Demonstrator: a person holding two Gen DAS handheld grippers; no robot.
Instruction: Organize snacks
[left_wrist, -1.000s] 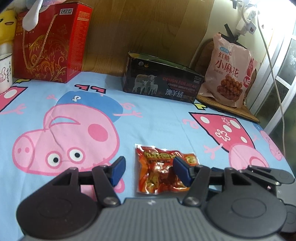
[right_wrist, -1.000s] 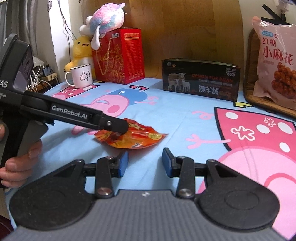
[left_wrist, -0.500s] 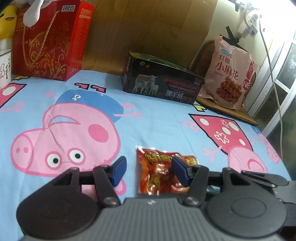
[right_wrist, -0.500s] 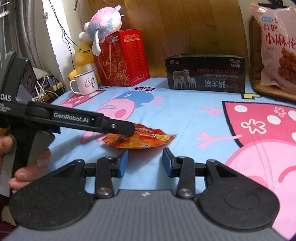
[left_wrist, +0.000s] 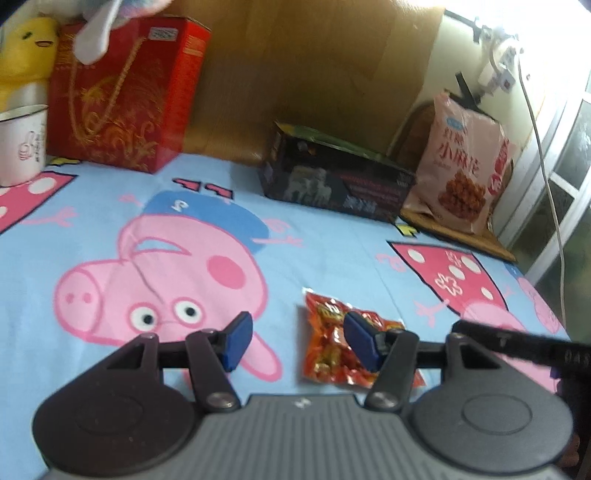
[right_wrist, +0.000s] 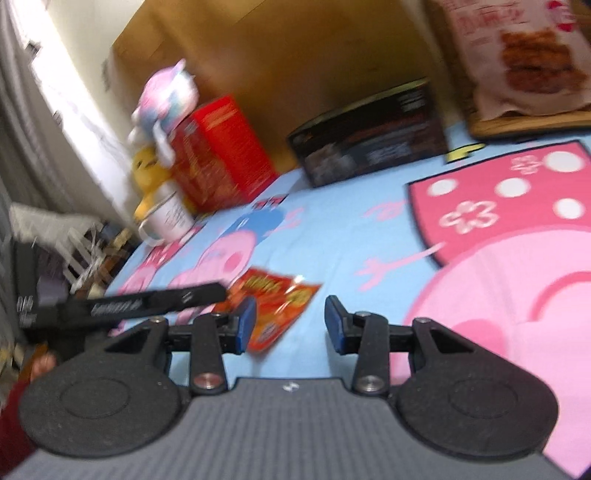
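Observation:
A small red-orange snack packet lies flat on the Peppa Pig cloth; it also shows in the right wrist view. My left gripper is open and empty just above the cloth, its right finger over the packet's middle. My right gripper is open and empty, tilted, with the packet by its left finger. A large pink snack bag leans at the back right. A black box stands at the back.
A red gift box with plush toys and a white mug stand at the back left. A wooden board lies under the pink bag. A white cable hangs at the right edge.
My left gripper has drifted left, so the packet now lies under its right finger. My right gripper has rolled and swung, blurring its view. Both stay open.

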